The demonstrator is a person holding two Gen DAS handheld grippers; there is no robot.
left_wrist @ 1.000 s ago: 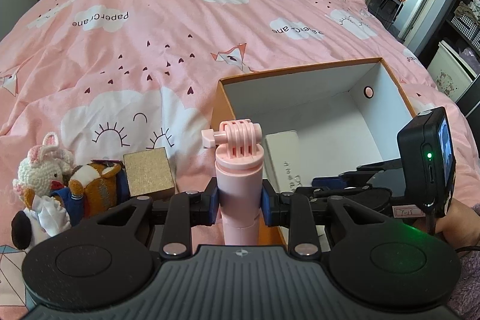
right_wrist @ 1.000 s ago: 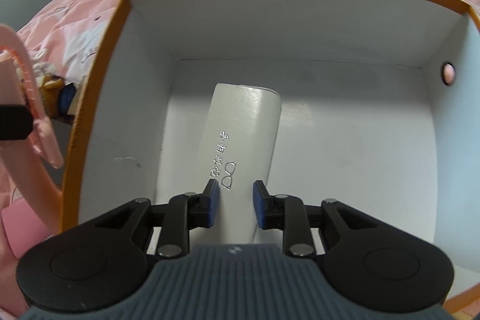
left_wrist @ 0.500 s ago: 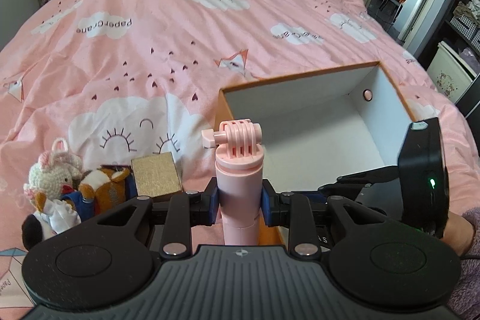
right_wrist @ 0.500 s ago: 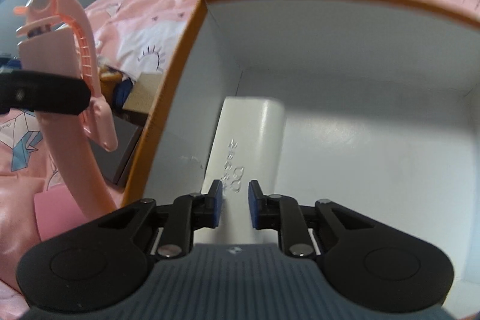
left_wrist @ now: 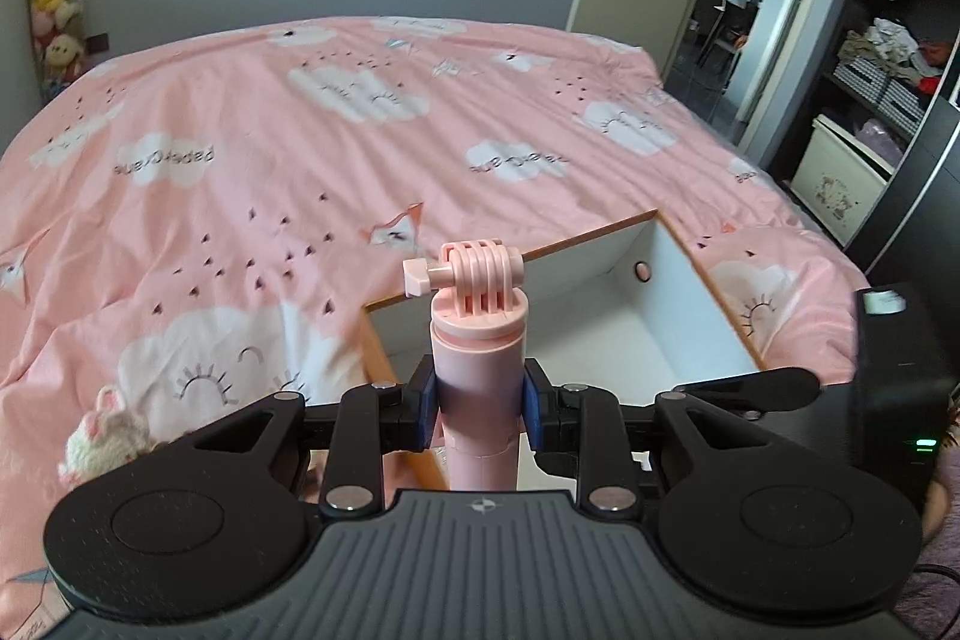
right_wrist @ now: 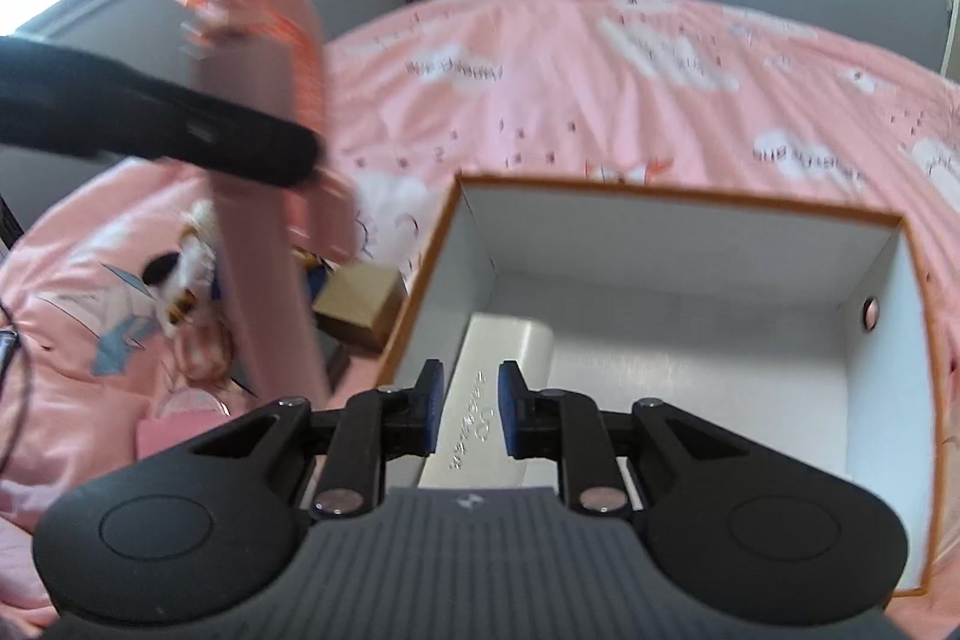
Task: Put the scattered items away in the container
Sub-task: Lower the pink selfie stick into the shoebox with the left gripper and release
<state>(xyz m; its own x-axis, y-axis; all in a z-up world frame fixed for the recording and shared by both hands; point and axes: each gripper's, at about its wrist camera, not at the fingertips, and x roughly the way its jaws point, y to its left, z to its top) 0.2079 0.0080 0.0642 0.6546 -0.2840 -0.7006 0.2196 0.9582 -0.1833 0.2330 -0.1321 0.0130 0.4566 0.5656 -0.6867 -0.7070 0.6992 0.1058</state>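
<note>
My left hand-held gripper (left_wrist: 478,415) pinches a pink selfie-stick handle (left_wrist: 478,376) upright between its blue pads, the ridged mount head pointing up. The handle hangs over the near left corner of the open box (left_wrist: 690,292), an orange-rimmed, white-lined container sitting on the pink cloud-print bed (left_wrist: 300,148).

My right hand-held gripper (right_wrist: 470,415) hovers above the same box (right_wrist: 678,244), jaws narrowly spread and gripping nothing. Straight below its pads, a white glasses case (right_wrist: 510,346) lies flat on the box floor against the left wall.

Left of the box, on the bed, sit a small gold-brown box (right_wrist: 360,301) just outside the left wall, and beyond it a cluster of plush toys (right_wrist: 180,268), blurred here. The pink handle crosses that side of the right view, too smeared to read detail.
</note>
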